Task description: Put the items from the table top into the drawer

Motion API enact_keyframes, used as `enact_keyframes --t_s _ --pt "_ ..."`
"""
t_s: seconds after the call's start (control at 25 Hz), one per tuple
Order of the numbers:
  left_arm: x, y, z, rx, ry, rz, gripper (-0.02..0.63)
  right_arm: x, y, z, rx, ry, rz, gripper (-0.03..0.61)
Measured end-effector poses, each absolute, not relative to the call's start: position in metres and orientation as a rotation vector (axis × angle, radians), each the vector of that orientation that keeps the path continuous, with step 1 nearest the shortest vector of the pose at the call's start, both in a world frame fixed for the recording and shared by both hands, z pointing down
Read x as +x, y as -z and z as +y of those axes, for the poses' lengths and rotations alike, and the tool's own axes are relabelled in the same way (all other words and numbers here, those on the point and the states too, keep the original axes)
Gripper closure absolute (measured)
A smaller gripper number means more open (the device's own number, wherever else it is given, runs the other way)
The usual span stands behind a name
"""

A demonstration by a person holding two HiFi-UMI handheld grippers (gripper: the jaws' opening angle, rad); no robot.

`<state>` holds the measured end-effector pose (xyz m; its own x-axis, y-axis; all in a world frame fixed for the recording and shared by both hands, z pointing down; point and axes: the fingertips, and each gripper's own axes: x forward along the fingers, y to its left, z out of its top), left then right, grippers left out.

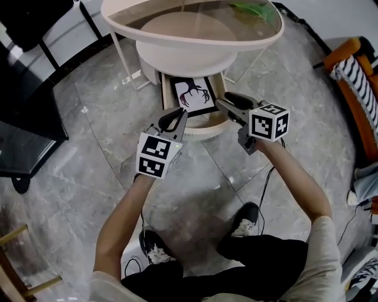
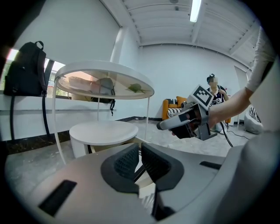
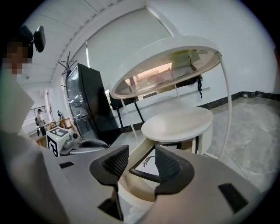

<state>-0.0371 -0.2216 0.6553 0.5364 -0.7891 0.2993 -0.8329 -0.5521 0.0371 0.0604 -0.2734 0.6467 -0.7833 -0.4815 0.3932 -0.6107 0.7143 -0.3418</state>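
Currently both tools hang over the front edge of the open drawer [image 1: 201, 131], which is pulled out toward the person from under the lower round tier [image 1: 183, 59] of the white worktop [image 1: 195, 40]. Left tool [image 1: 175, 118]: clenched, pads almost meeting, nothing between them. It sits at the drawer's front left corner and points toward the worktop. Right tool [image 1: 227, 101]: released, jaws wide apart and empty. It sits at the drawer's front right corner, and its own view looks between the pads straight into the drawer. The two tools are near each other but not touching. Drawer contents: one black framed picture [image 1: 194, 94] lying flat, white sheet with a dark branching drawing, taking up most of the drawer floor. Neither tool touches it. On the glass upper top there is a green item [image 1: 254, 10], flat and leaf-like, on the far right side in the head view and well apart from both tools. From both gripper views it shows through the glass from below. I can't tell what it is beyond that. Around the rig: grey marble-pattern floor [image 1: 77, 177], an orange chair [image 1: 354, 88] with a striped cushion off to the right, and a black backpack [image 2: 26, 70] hanging at the left of the left gripper view.
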Motion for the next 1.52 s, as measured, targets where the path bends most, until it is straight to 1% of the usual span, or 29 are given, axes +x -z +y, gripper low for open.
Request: enact_keyframes --t_s 0.16,0.2,0.24,0.28,0.44,0.76,1.0,1.08,1.2,1.32,1.36,1.44,1.52 --pt "-0.038 -0.654 -0.217 2.586 -0.352 -1.377 0.592 0.079 -0.621 -0.264 0.908 -0.577 -2.690 0.383" --pt "-0.038 -0.652 -0.216 2.586 -0.352 -1.377 0.592 0.084 -0.616 -0.263 0.930 -0.549 -2.696 0.437" --pt "-0.038 -0.651 -0.215 2.589 -0.353 -1.377 0.592 0.089 -0.611 -0.264 0.954 -0.528 -2.701 0.508" --pt "-0.037 -0.649 -0.215 2.592 -0.354 -1.376 0.592 0.094 -0.606 -0.265 0.979 -0.515 -2.703 0.522" --pt "-0.026 -0.627 -0.217 2.624 -0.356 -1.363 0.592 0.105 -0.585 -0.272 1.035 -0.469 -2.720 0.540" --pt "0.018 -0.541 -0.237 2.736 -0.339 -1.293 0.592 0.136 -0.524 -0.281 1.148 -0.384 -2.724 0.541" --pt "0.058 -0.473 -0.266 2.831 -0.425 -1.200 0.592 0.162 -0.439 -0.355 1.272 -0.212 -2.652 0.540" --pt "0.072 -0.452 -0.274 2.833 -0.386 -1.183 0.592 0.168 -0.424 -0.384 1.271 -0.163 -2.588 0.538" --pt "0.083 -0.428 -0.291 2.800 -0.293 -1.206 0.592 0.179 -0.421 -0.429 1.261 -0.222 -2.488 0.538" --pt "0.091 -0.419 -0.304 2.795 -0.301 -1.211 0.592 0.177 -0.433 -0.447 1.153 -0.335 -2.430 0.536" --pt "0.094 -0.417 -0.308 2.797 -0.306 -1.206 0.592 0.175 -0.436 -0.448 1.100 -0.355 -2.410 0.519" --pt "0.099 -0.415 -0.314 2.799 -0.302 -1.195 0.592 0.170 -0.437 -0.452 1.025 -0.356 -2.365 0.431" --pt "0.102 -0.414 -0.317 2.799 -0.293 -1.194 0.592 0.167 -0.433 -0.460 1.013 -0.327 -2.322 0.423"
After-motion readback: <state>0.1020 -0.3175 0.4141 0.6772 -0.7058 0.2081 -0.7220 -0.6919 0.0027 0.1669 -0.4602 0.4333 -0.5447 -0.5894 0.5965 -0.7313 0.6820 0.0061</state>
